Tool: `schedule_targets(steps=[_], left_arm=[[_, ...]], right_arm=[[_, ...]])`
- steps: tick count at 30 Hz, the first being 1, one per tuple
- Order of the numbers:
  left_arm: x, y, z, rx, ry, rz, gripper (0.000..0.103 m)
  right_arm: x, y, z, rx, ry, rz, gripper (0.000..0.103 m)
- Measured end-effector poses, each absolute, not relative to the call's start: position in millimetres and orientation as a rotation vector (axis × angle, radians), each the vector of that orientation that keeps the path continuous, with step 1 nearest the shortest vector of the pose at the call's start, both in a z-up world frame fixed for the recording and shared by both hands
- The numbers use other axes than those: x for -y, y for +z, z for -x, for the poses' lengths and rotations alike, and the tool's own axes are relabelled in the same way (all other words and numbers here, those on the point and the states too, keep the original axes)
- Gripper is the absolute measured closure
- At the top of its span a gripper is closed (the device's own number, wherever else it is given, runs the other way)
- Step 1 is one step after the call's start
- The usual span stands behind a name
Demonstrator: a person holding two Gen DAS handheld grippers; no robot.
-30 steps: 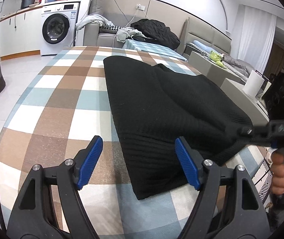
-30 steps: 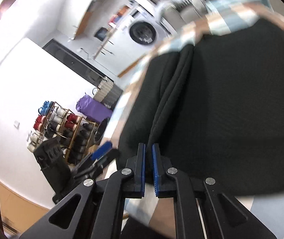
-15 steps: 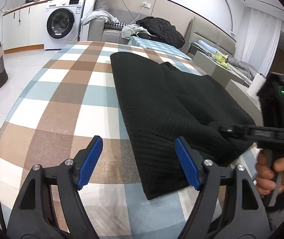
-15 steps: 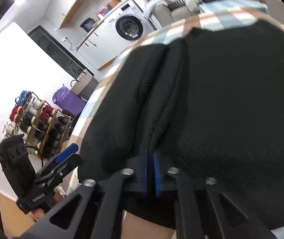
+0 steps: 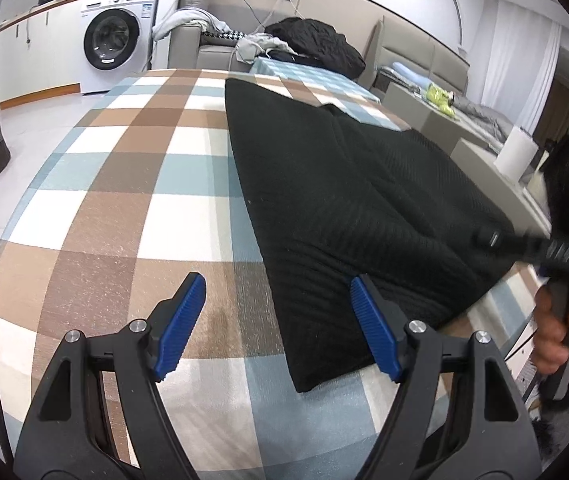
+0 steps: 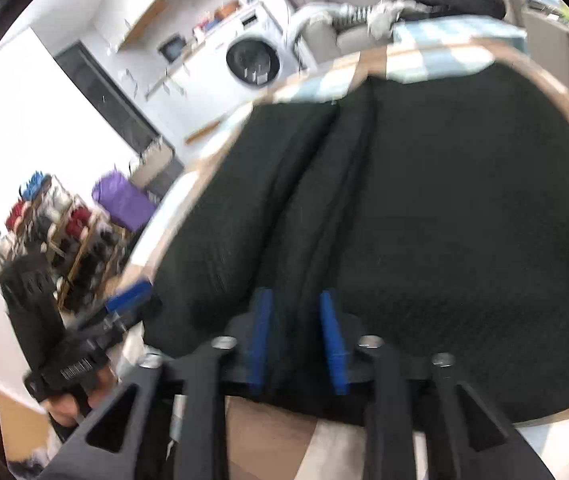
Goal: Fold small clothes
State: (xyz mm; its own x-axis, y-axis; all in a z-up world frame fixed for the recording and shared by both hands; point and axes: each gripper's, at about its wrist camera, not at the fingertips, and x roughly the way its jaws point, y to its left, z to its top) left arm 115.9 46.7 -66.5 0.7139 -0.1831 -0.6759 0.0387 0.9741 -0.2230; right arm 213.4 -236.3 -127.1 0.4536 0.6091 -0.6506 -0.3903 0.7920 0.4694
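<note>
Knit garment (image 5: pixel 356 200): black, ribbed. Desk (image 5: pixel 124 184) cloth: brown, pale blue and white checks. Left gripper (image 5: pixel 276 324) and right gripper (image 6: pixel 296 336): black, blue fingers (image 5: pixel 182 324). Washing machine (image 5: pixel 114 40): white.

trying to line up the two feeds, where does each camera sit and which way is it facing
Left wrist: on the left gripper, jaws open, looking along the checked table toward the washing machine; right hand at right.
Right wrist: on the right gripper, looking across the black garment.
Shared: garment, washing machine, table.
</note>
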Motion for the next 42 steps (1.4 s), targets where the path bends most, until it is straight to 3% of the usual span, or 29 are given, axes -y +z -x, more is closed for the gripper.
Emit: schedule_targets(steps=[5,9,11,12,15,18,23,27,30,32,33,37,42], left_arm=[[-44.8,-71.2,-118.1,-0.799,-0.131,0.185,0.03],[-48.6,-74.0,-119.3,-0.813,-0.136,0.201,0.03],[-49.4,-75.1,-119.9,-0.817,-0.137,0.2,0.03],[-49.5,-75.5,-120.2,-0.819,-0.136,0.198,0.03],[-50.1,-76.4,-120.6,-0.821,-0.152,0.211,0.03],[-48.9,-77.6,-120.3,-0.823,-0.159,0.197,0.029],[-50.4,-77.0,-119.4,-0.828,-0.157,0.2,0.029],[-54.9,-77.2,-116.1,-0.826,-0.155,0.215,0.029],[-55.9,-77.2,-116.2,-0.824,-0.158,0.219,0.029],[-55.6,-77.1,-116.1,-0.824,-0.157,0.218,0.029],[-55.7,-76.9,-116.0,-0.822,-0.158,0.22,0.029],[-57.2,-73.6,-114.4,-0.805,-0.16,0.225,0.029],[-59.6,-75.2,-117.0,-0.824,-0.152,0.23,0.029]], right_arm=[[220.3,-120.6,-226.3,-0.92,0.724,-0.324,0.067],[200.6,-140.1,-258.4,-1.054,0.769,-0.389,0.067],[190.6,-148.4,-265.4,-1.088,0.803,-0.407,0.08],[188.1,-148.2,-265.9,-1.081,0.808,-0.411,0.092],[189.8,-127.4,-258.4,-0.952,0.845,-0.391,0.095],[185.2,-106.4,-241.6,-0.831,0.769,-0.195,0.095],[187.2,-130.4,-252.3,-0.958,0.744,-0.227,0.088],[201.1,-143.1,-244.4,-1.019,0.846,-0.339,0.066],[205.9,-148.4,-236.4,-1.018,0.866,-0.348,0.065],[206.6,-148.7,-235.2,-1.007,0.856,-0.356,0.078],[203.6,-144.1,-233.1,-0.99,0.862,-0.329,0.095],[199.5,-112.8,-210.7,-0.802,0.903,-0.225,0.096],[196.0,-141.5,-218.5,-0.947,0.806,-0.081,0.093]])
